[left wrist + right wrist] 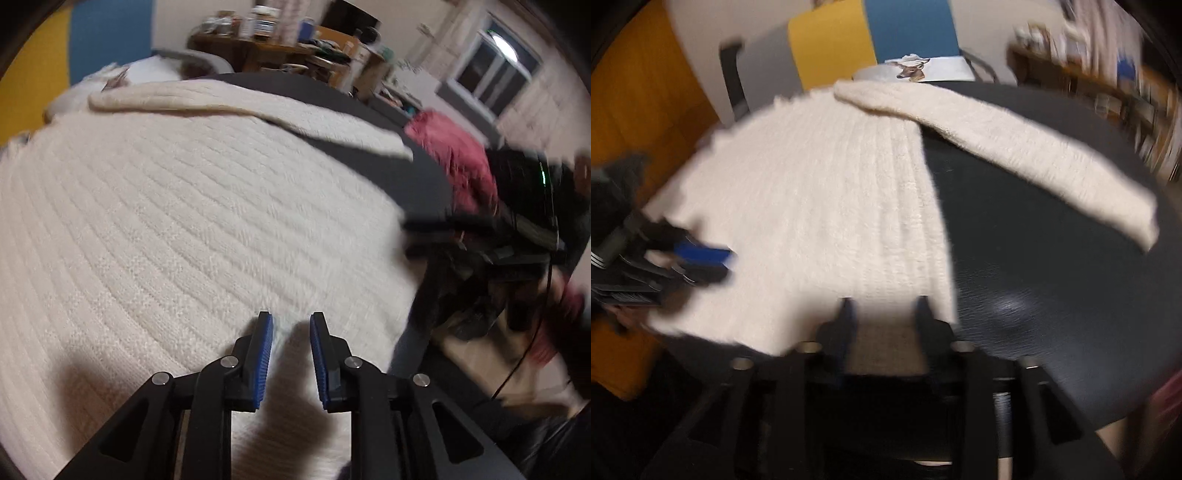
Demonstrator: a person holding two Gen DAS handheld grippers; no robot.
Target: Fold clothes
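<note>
Left gripper (291, 325) is seen low over the sweater's (192, 221) near part, fingers parted to a narrow gap, nothing between them. Right gripper (884, 306) is at the hem by the surface's (1052, 295) near edge, gap moderate and empty; blur limits certainty.

Cream ribbed knit sweater is laid flat across the round dark surface, one sleeve (1015, 147) stretched out toward the right edge.

Judged soft, limp, fairly light, fuzzy so not slippery; likely to sag and stretch. Best pinched at hem corners, cuff or shoulder seam.

Bare surface is left on the right for folding the sleeve in; the far edge is crowded by a chair (934, 70).
</note>
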